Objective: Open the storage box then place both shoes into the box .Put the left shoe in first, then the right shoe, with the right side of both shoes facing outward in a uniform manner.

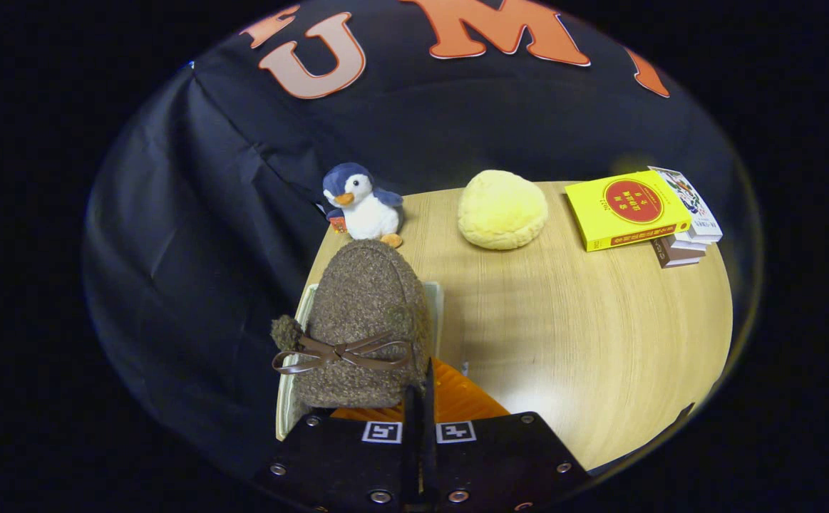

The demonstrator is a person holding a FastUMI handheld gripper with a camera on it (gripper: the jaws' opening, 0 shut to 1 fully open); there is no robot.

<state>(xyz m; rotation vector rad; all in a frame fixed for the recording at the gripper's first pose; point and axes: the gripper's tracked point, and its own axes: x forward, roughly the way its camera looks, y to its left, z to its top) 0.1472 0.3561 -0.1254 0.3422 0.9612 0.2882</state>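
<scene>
Your claw (420,399) has its fingers drawn together, pinching the heel edge of the brown fuzzy shoe (364,320), which hangs over the open storage box (293,335) at the near left corner of the table (585,335). Judging by this, the lid is off and one shoe is going in; whether the other is already inside, you cannot tell. Beyond sit a toy penguin (361,203), a yellow cushion (502,209) and a stack of books (635,210).

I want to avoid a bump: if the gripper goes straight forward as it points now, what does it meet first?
Probably the brown shoe, just ahead of the gripper, which looks shut. The penguin toy stands beyond it. Depth is unclear, so this is a guess.
</scene>
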